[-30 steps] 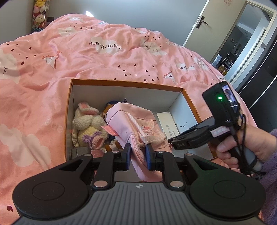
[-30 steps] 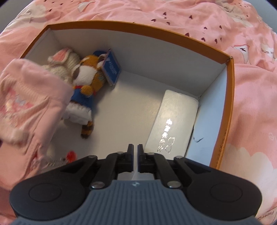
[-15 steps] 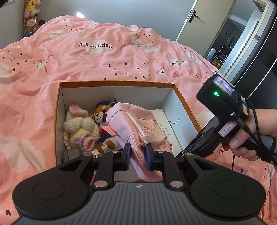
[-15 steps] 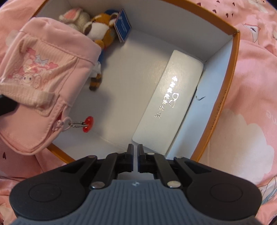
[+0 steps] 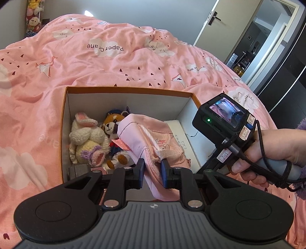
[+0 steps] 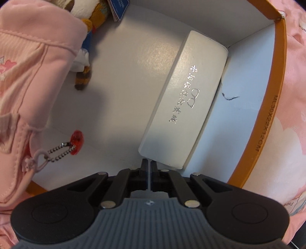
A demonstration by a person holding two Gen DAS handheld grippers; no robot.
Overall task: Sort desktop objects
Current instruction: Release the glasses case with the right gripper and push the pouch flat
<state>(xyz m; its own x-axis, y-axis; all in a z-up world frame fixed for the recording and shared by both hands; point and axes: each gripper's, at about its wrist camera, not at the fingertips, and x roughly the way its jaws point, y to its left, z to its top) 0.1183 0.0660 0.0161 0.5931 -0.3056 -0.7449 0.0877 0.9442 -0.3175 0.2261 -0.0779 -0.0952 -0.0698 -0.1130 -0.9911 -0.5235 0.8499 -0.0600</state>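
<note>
My left gripper is shut on a pink pouch and holds it above the near side of an orange-rimmed white box. The pouch also shows at the left of the right wrist view, with a red charm hanging on a bead chain. My right gripper is shut and empty over the box's near edge, just short of a white glasses case lying along the right wall. Its body shows in the left wrist view.
In the box lie a crocheted bunny and a plush red panda with a blue tag. The box sits on a pink duvet. A door stands at the back right.
My left gripper has pulled back and up with the pouch, so the box looks farther. My right gripper has moved toward the near right of the box, close to the glasses case.
</note>
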